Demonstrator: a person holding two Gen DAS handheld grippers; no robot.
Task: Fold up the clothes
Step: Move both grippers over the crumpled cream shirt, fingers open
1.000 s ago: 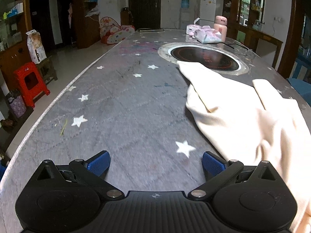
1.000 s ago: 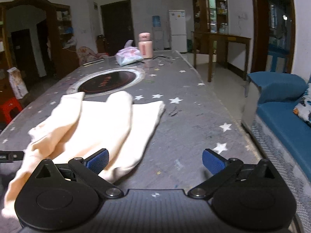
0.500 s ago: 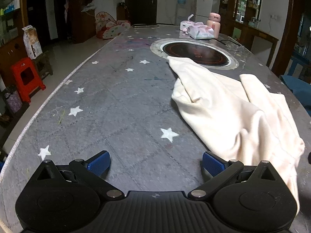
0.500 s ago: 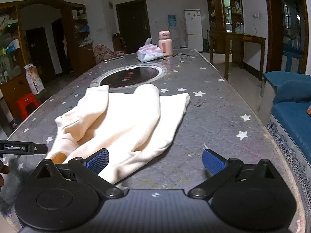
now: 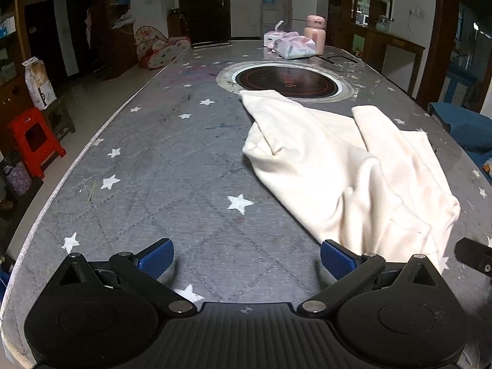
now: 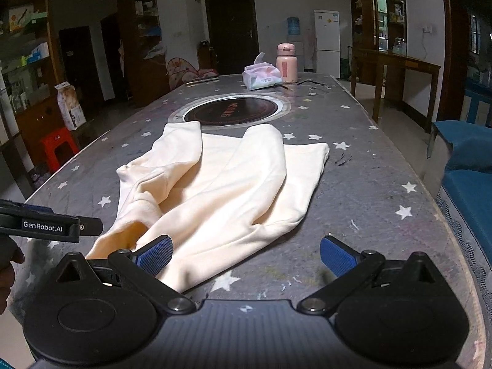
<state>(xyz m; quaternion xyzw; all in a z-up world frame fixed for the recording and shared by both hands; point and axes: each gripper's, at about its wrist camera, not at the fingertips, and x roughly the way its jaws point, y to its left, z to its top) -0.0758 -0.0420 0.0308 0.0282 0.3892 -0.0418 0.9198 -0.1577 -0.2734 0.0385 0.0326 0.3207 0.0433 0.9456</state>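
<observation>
A cream garment [image 5: 347, 160] lies rumpled and partly folded on the grey star-patterned table [image 5: 172, 166]; it also shows in the right wrist view [image 6: 221, 181]. My left gripper [image 5: 246, 258] is open and empty, above the table at the garment's near left edge. My right gripper [image 6: 246, 255] is open and empty, over the garment's near edge; its left blue pad [image 6: 155, 253] overlaps the cloth in view. The left gripper's side shows as a black bar [image 6: 49, 226] at the left of the right wrist view.
A round black cooktop [image 6: 233, 111] is set in the table beyond the garment. A tissue pack [image 6: 261, 77] and pink bottle [image 6: 286, 63] stand at the far end. A blue sofa [image 6: 467, 172] is on the right, a red stool [image 5: 33, 138] on the left floor.
Both grippers have drawn back toward the near end of the table and away from the garment. More of the garment and table shows. The garment lies still.
</observation>
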